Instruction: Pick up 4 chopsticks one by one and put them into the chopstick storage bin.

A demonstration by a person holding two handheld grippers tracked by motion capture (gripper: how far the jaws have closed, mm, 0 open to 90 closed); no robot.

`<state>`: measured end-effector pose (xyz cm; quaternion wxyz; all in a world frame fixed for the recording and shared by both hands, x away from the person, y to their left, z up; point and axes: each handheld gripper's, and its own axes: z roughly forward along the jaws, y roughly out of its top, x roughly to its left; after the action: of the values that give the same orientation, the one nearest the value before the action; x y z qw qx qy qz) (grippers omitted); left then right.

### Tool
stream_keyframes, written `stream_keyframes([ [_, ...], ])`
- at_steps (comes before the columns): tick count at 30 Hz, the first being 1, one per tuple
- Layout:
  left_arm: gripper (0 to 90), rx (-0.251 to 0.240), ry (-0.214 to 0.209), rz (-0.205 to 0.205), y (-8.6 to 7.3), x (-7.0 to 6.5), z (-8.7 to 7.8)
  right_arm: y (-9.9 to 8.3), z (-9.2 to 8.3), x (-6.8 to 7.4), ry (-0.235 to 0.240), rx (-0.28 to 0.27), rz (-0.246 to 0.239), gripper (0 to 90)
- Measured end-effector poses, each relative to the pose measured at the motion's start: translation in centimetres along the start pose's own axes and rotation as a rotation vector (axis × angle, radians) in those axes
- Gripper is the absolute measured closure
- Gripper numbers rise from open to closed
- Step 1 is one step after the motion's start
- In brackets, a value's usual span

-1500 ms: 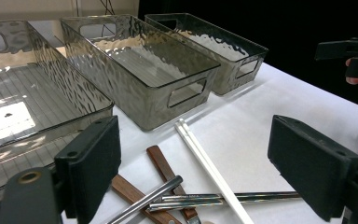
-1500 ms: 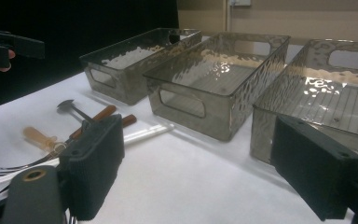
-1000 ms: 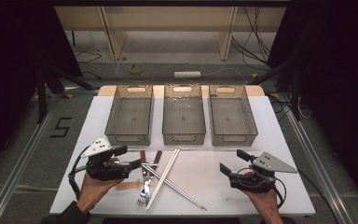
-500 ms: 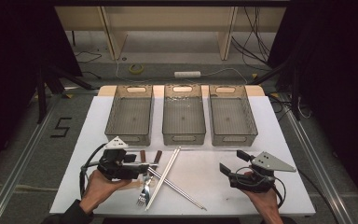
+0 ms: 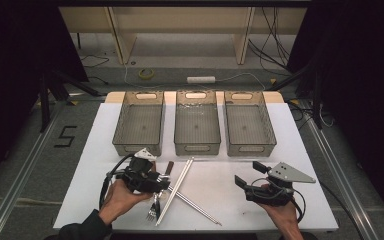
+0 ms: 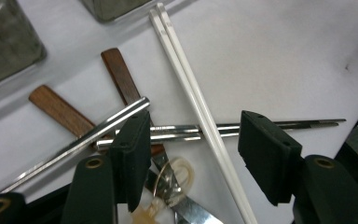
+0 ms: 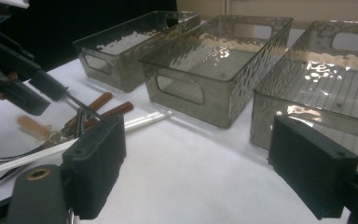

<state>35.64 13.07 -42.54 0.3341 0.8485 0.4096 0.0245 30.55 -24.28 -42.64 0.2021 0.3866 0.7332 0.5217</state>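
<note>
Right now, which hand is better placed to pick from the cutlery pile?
Left. The left gripper sits over the pile, its closing jaws straddling the white chopsticks and metal chopsticks; the right gripper rests apart on bare table.

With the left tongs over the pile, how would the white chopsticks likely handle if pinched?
The white chopsticks look glossy and thin, so probably slippery. They lie across the metal chopsticks, so they may pivot or roll. Straight and rigid-looking, likely stiff and light.

place: probably lab | signs: aluminium rails (image 5: 20, 172), floor cables (image 5: 280, 30) (dark surround)
</note>
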Motion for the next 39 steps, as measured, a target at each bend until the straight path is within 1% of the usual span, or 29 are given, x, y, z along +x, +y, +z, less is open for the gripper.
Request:
stream_keyframes([
  [1,45.3,0.002,0.0,0.004,0.3,-0.1,0.2,0.0,0.1,0.0,0.002,0.005,0.001,20.3],
  [2,47.4,0.008,-0.002,0.008,0.6,-0.1,0.5,-0.1,0.2,0.0,0.005,0.012,0.002,20.4],
  [3,48.4,0.021,-0.007,0.004,1.3,-0.1,1.0,-0.1,0.2,0.1,0.008,0.013,0.001,20.5],
  [4,49.1,0.021,-0.007,0.004,1.3,-0.1,1.0,-0.1,0.2,0.1,0.01,0.011,0.002,20.5],
  [5,50.6,0.032,-0.01,0.007,1.8,0.0,1.5,-0.1,0.3,0.1,0.011,0.012,-0.001,20.6],
  [6,51.8,0.032,-0.01,0.007,1.8,0.0,1.5,-0.1,0.3,0.1,0.011,0.012,-0.001,20.6],
  [7,52.0,0.049,-0.012,0.009,2.1,0.0,1.8,-0.1,0.3,0.2,0.011,0.015,-0.005,20.6],
  [9,53.2,0.066,-0.012,0.007,2.5,0.1,2.5,-0.1,0.3,0.2,0.011,0.017,-0.005,20.6],
  [10,54.1,0.075,-0.006,0.009,2.8,0.1,3.1,-0.1,0.3,0.1,0.012,0.017,-0.004,20.7],
  [12,55.6,0.081,-0.008,0.006,2.9,0.2,3.3,-0.1,0.3,0.1,0.011,0.017,-0.003,20.9],
  [13,55.6,0.095,-0.009,0.008,3.0,0.2,3.6,-0.1,0.3,0.1,0.011,0.017,-0.003,20.9],
  [14,57.5,0.106,-0.006,0.017,3.1,0.3,3.9,-0.1,0.3,0.1,0.011,0.019,-0.002,20.9],
  [17,59.5,0.115,-0.006,0.005,3.5,0.5,4.4,-0.1,0.3,0.1,0.012,0.021,-0.004,21.1],
  [19,60.7,0.135,0.004,0.017,3.9,0.5,5.0,-0.1,0.4,0.1,0.013,0.024,-0.004,21.1],
  [22,63.1,0.143,0.016,0.016,4.0,0.7,5.2,-0.1,0.4,0.1,0.014,0.021,-0.004,21.3],
  [23,63.6,0.151,0.013,0.003,4.0,0.9,5.4,-0.1,0.4,0.1,0.015,0.021,-0.004,21.4],
  [25,64.2,0.155,0.016,0.004,4.0,1.0,5.6,-0.1,0.4,0.1,0.014,0.023,-0.004,21.4],
  [26,64.2,0.163,0.015,0.012,4.0,1.1,5.7,-0.1,0.4,0.1,0.015,0.025,-0.004,21.4],
  [28,64.7,0.153,0.021,0.013,4.0,1.0,5.9,-0.1,0.4,0.1,0.017,0.026,-0.006,21.5],
  [31,65.0,0.152,0.016,0.006,4.1,1.0,6.0,-0.1,0.4,0.1,0.019,0.028,-0.007,21.6],
  [35,65.3,0.161,0.017,0.016,4.2,0.7,6.3,-0.1,0.5,0.1,0.02,0.03,-0.009,21.6],
  [37,65.5,0.169,0.029,0.028,4.2,0.6,6.5,-0.1,0.5,0.1,0.02,0.032,-0.009,21.6],
  [39,66.0,0.173,0.032,0.028,4.2,0.7,6.7,-0.1,0.5,0.1,0.021,0.033,-0.008,21.6],
])
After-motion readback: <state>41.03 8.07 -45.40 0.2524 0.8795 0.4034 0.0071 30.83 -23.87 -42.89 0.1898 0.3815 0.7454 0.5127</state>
